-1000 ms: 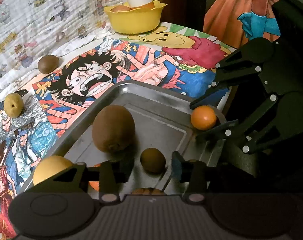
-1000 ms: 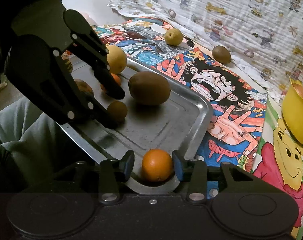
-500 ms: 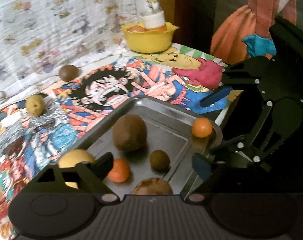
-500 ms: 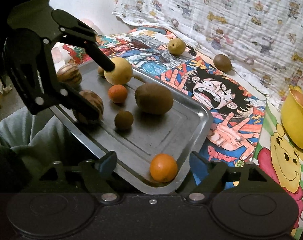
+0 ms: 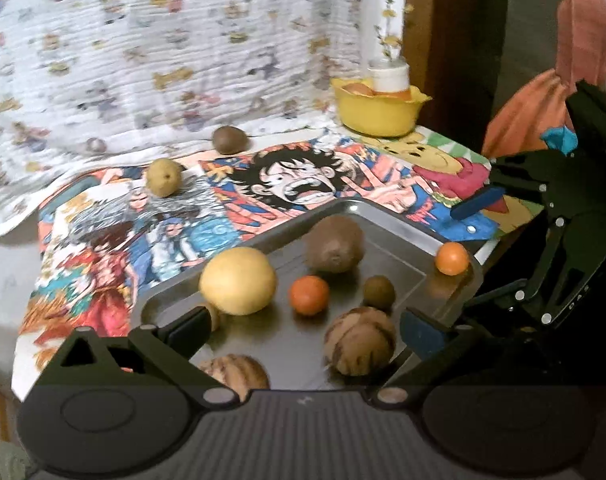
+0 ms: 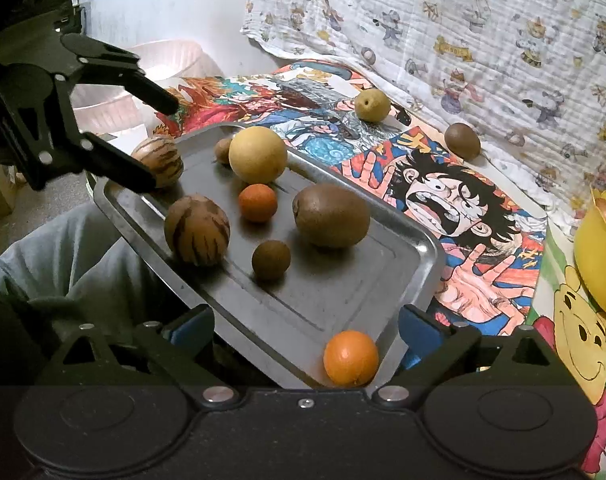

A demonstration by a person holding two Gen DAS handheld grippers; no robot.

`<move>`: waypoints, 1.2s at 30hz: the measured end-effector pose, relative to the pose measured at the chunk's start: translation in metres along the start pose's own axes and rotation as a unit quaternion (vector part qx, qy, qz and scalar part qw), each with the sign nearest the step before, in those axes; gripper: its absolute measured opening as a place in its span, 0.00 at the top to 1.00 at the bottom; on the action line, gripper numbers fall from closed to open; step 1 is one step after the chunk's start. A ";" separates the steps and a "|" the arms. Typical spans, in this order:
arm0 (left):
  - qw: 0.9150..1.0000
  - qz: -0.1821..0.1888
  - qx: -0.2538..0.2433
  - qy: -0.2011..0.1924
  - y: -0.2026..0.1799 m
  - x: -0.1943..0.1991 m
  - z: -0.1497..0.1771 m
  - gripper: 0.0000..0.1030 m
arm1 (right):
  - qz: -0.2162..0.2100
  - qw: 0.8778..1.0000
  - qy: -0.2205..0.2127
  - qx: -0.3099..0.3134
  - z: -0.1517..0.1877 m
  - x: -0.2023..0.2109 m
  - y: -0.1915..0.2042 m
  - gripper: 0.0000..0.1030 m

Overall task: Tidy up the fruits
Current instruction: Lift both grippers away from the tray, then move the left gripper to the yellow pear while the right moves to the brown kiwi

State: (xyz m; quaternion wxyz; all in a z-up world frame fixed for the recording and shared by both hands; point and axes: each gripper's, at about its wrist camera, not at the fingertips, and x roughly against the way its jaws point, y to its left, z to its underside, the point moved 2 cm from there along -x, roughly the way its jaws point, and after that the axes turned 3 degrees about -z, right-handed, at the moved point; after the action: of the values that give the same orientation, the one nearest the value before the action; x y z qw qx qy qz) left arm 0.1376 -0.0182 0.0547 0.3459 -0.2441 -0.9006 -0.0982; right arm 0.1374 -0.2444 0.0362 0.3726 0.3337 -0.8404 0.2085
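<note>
A metal tray [image 6: 417, 254] holds several fruits: a large kiwi [image 6: 331, 215], a yellow round fruit [image 6: 257, 155], a small orange [image 6: 258, 202], a small brown fruit [image 6: 270, 259], two striped brown fruits [image 6: 197, 230] and an orange [image 6: 351, 357] at its near corner. My right gripper [image 6: 306, 330] is open and empty, just behind that orange. My left gripper [image 5: 303, 330] is open and empty above the tray's [image 5: 403, 224] near edge. A pear [image 5: 163, 176] and a kiwi [image 5: 229, 139] lie on the cartoon cloth.
A yellow bowl [image 5: 379, 110] with fruit and a white cup stands at the back of the table. A white patterned cloth [image 5: 163, 48] hangs behind. A pink-white basin [image 6: 151, 80] sits beyond the tray in the right wrist view. The person's grey-clad legs are below the tray.
Both grippers opened and drew back from the tray. The right let go of the orange, which now rests at the tray's corner; the left released the small brown fruit.
</note>
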 end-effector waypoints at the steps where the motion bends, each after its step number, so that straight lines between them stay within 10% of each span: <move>1: 1.000 -0.001 0.007 -0.003 0.003 0.003 0.001 0.01 | 0.000 1.000 0.000 0.001 0.001 0.001 -0.001 0.04; 36: 0.976 -0.094 0.192 0.031 0.125 -0.007 0.009 0.01 | 0.020 0.999 -0.027 0.008 -0.074 -0.050 -0.034 0.01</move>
State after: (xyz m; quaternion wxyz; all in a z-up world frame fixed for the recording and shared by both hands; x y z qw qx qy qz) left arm 0.2003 0.0898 0.0442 0.4033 -0.0840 -0.9105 0.0365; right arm 0.2232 -0.2034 0.0488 0.3433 0.3251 -0.8549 0.2133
